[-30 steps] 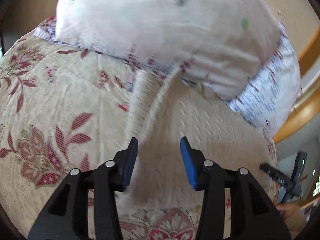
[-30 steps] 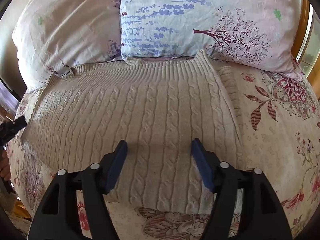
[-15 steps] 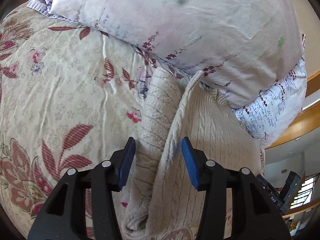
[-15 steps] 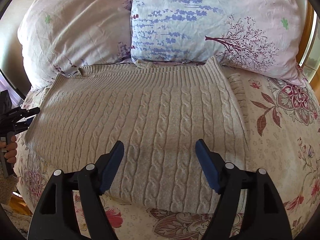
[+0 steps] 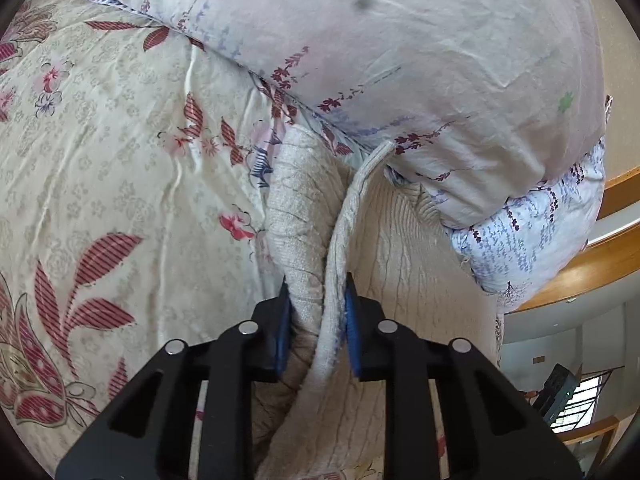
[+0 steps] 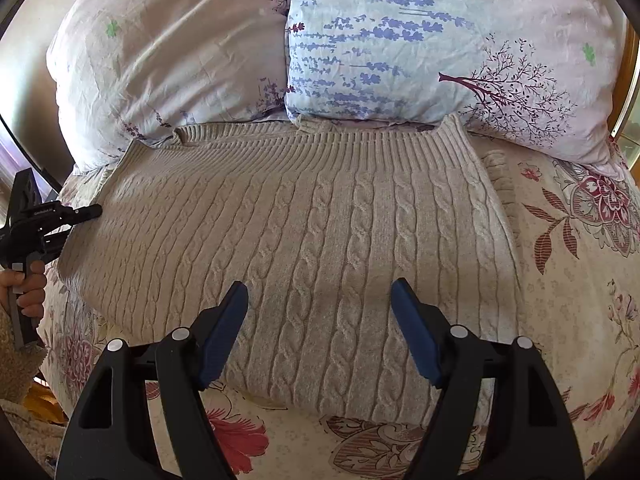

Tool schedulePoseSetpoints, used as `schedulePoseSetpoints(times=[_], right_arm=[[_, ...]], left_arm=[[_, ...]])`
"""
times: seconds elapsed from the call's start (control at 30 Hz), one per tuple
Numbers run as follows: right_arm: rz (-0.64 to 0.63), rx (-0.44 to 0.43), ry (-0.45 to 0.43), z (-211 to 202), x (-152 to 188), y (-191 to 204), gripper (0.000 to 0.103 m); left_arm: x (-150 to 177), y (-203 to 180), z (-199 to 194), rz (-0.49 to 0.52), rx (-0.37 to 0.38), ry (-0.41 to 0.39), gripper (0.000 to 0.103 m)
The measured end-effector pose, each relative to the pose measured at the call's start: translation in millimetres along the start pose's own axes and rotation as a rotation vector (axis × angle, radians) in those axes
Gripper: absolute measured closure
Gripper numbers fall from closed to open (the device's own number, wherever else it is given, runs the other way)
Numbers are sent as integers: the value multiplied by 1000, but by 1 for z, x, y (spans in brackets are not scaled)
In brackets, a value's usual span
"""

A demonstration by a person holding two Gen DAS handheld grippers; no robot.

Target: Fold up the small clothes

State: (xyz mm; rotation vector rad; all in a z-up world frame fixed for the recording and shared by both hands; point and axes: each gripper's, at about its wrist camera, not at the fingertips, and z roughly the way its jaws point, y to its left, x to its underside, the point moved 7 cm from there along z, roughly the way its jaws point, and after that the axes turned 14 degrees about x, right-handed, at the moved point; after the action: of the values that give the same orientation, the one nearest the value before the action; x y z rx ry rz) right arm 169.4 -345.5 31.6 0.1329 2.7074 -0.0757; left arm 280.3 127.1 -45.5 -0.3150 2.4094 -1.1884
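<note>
**Left gripper closed on the sweater's edge**

The cream cable-knit sweater [image 6: 304,240] lay flat on the bed, spread ahead of and beneath the right gripper [image 6: 320,328], its ribbed band pushed up against the two pillows [image 6: 400,40] at the far end. Its side edge, with a bunched sleeve [image 5: 298,216] alongside, ran straight out in front of the left gripper [image 5: 316,332].

That gripper's jaws had just been closing. Half a second before, they stood spread on either side of the sleeve and the sweater's edge; now the blue pads were pressed in on both layers of knit, pinching them together. The cloth rose between the pads in a narrow ridge that led away toward the near pillow.

The right gripper was spread wide above the lower middle of the sweater, nothing between its pads, and looked much as it had a second before. Off to its left, at the sweater's far side, the left gripper showed small in the person's hand [image 6: 28,288].

With the edge and sleeve apparently secured, the fold could probably start: the likely next move was to carry that side across the body of the sweater toward the right gripper. The thick knit could slip out of a shallow pinch, and the sleeve might drop free if only the outer layer was truly caught.

The floral bedspread [image 5: 120,160] lay slightly wrinkled around the sweater.
</note>
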Motion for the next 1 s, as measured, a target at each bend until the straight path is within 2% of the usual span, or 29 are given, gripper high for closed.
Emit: schedulePoseSetpoints(times=[0.1,0.2,0.5,0.63,0.73,0.83,1.0], right_arm=[[8,-6,-3,-1,-1,-1,27],[16,-17,-13,-5,-3,-2,27],[48,-80,-38,-15,-10,-2,27],[66,-97,-44,-20,-8,-8,27],[83,-96,-46,-25,-2,-18,27],[115,-87,-39,-27,5,-35,27],[185,-85,-24,-27,13,-61,27]], left_arm=[[-1,-7,-1,-5,13,-16,85],[-3,-24,-5,-1,65,-35,86],[-4,-126,-5,85,247,-54,87],[3,-173,11,100,337,-23,87],[10,-197,30,115,370,3,87],[22,-211,54,121,376,43,87],[56,-211,103,101,352,141,87]])
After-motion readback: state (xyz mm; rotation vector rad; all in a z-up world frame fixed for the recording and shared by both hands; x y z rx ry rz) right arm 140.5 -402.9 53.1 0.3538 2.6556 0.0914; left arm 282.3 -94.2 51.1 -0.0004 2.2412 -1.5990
